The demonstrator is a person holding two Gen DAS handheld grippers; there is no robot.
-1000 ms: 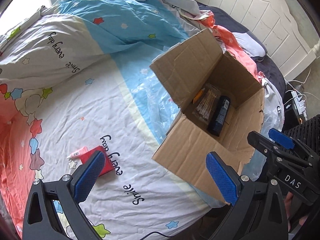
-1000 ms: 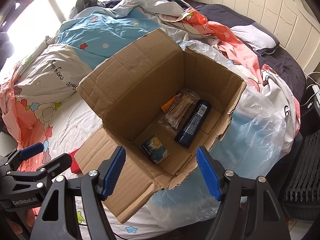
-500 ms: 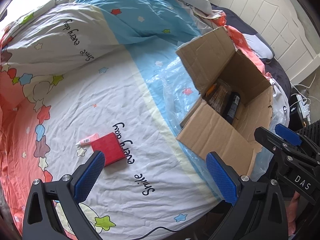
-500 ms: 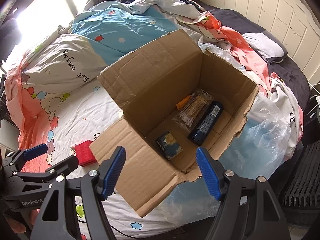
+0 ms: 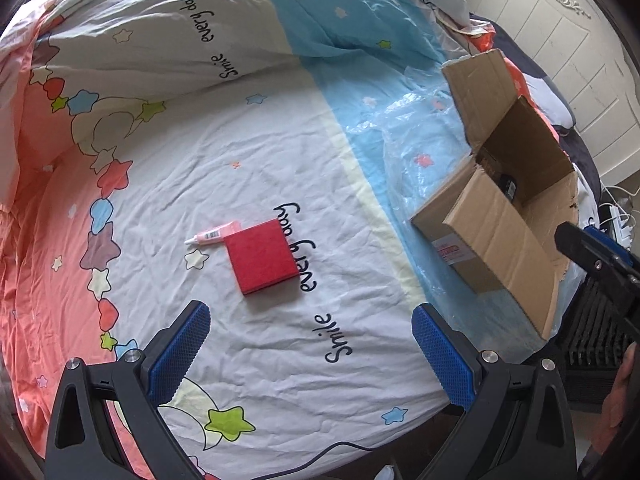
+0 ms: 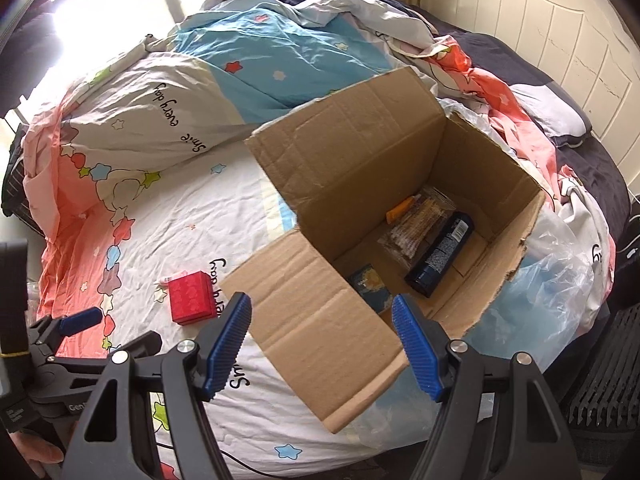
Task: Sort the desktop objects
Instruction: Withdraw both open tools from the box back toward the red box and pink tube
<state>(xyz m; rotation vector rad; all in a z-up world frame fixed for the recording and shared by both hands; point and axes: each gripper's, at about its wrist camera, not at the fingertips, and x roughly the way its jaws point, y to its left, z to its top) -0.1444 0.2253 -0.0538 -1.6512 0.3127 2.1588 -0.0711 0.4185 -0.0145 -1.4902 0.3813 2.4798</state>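
Note:
A red box (image 5: 262,261) lies flat on the bedsheet with a small pink tube (image 5: 213,235) touching its far left corner. My left gripper (image 5: 310,354) is open and empty, just short of the red box. An open cardboard box (image 6: 404,216) stands to the right; it holds a dark bottle (image 6: 442,254), a clear packet of sticks (image 6: 416,224), an orange tube (image 6: 400,210) and a small blue box (image 6: 370,286). My right gripper (image 6: 322,344) is open and empty over the box's near flap. The red box (image 6: 190,298) also shows in the right wrist view.
A clear plastic bag (image 6: 560,280) lies under and beside the cardboard box (image 5: 500,216). A rumpled star-print quilt (image 5: 168,36) is piled at the far side. A white headboard (image 6: 560,32) and dark pillows stand at the right. The bed edge runs just under both grippers.
My left gripper has swung left, away from the cardboard box, so the red box and pink tube now lie ahead between its fingers. My right gripper has drawn back a little from the box.

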